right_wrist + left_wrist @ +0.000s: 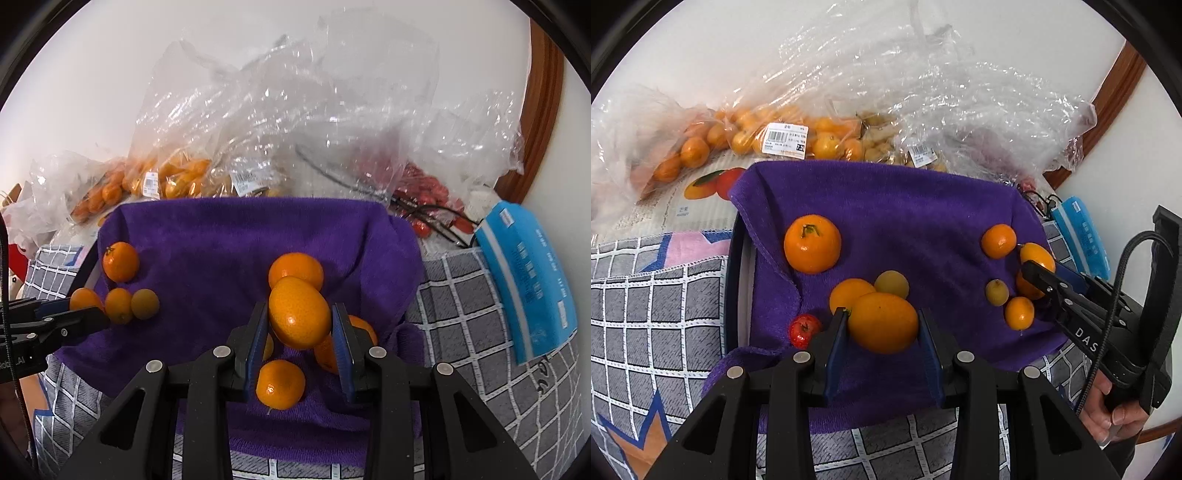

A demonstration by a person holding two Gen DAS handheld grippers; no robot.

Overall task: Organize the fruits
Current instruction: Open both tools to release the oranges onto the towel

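Note:
A purple towel lies spread out with loose fruit on it. My left gripper is shut on an oval orange kumquat just above the towel. Near it lie a stemmed mandarin, a yellowish fruit and a small red fruit. My right gripper is shut on another kumquat over a cluster of orange fruits. Each gripper also shows in the other's view: the right gripper at the towel's right edge, the left gripper at its left edge.
Crinkled clear plastic bags stand behind the towel, some holding oranges, one holding red fruit. A blue packet lies to the right on a grey checked cloth. A white wall and a wooden frame are behind.

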